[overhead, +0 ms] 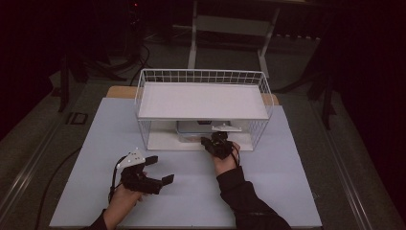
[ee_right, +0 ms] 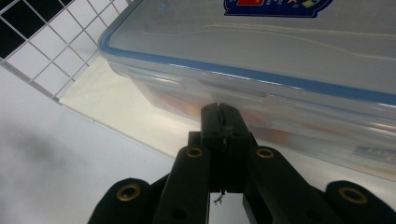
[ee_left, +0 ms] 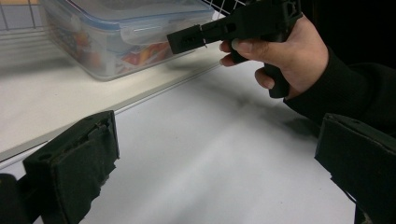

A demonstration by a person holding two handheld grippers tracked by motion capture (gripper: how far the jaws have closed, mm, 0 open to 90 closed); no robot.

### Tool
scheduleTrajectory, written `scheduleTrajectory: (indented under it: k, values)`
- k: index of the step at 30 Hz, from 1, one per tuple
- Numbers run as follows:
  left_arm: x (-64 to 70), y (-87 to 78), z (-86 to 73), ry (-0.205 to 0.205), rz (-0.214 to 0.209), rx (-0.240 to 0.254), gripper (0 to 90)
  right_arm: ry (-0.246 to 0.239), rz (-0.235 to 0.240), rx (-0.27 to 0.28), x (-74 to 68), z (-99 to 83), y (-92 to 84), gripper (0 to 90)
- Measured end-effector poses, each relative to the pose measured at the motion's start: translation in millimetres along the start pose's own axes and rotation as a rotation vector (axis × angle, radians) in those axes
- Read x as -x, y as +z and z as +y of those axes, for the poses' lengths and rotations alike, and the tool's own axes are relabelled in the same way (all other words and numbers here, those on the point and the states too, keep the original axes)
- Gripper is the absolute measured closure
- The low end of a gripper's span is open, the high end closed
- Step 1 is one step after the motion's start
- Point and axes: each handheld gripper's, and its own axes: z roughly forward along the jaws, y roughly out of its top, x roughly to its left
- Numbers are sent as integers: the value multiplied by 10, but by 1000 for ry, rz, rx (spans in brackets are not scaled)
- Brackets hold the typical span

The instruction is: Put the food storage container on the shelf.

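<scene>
Dim floor and dark furniture legs ring a pale blue table (overhead: 287,191) that takes up the middle of the high view. At the table's far edge, in the upper centre of the frame, stands a white wire rack (overhead: 201,76) with a flat white shelf on top and an open lower level. On that lower level, just left of centre, sits a clear plastic lidded box (overhead: 191,129) with a blue-rimmed lid; in the left gripper view it lies in the upper left (ee_left: 121,32), with colourful contents showing through its wall. Just below the rack's front edge, at centre frame, a person's right hand (overhead: 225,160) in a dark sleeve holds the right gripper (overhead: 216,140), jaws pressed together with nothing between them. In the right gripper view the closed tips (ee_right: 219,114) point at the box's front wall (ee_right: 289,70), right under its lid latch; whether they touch it I cannot tell. In the lower left, the left gripper (overhead: 158,168) rests in the left hand (overhead: 122,201), jaws spread wide apart, well away from the rack.
</scene>
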Motion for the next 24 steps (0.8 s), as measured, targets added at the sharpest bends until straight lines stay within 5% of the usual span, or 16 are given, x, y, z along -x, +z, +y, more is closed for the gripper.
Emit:
scheduleTrajectory:
  k: [5, 11, 16, 24]
  values:
    - [23, -10, -7, 25, 57, 15, 0, -31, 10, 4, -73, -25, -80, 886]
    - [13, -26, -6, 12, 47, 33, 0, -62, 33, 16, -136, -88, -265, 784]
    - [36, -56, -3, 19, 67, 66, 0, -89, 55, 41, -146, -116, -440, 577]
    - [47, -96, 1, 15, 72, 80, 0, -60, 181, 75, -107, -192, -632, 234]
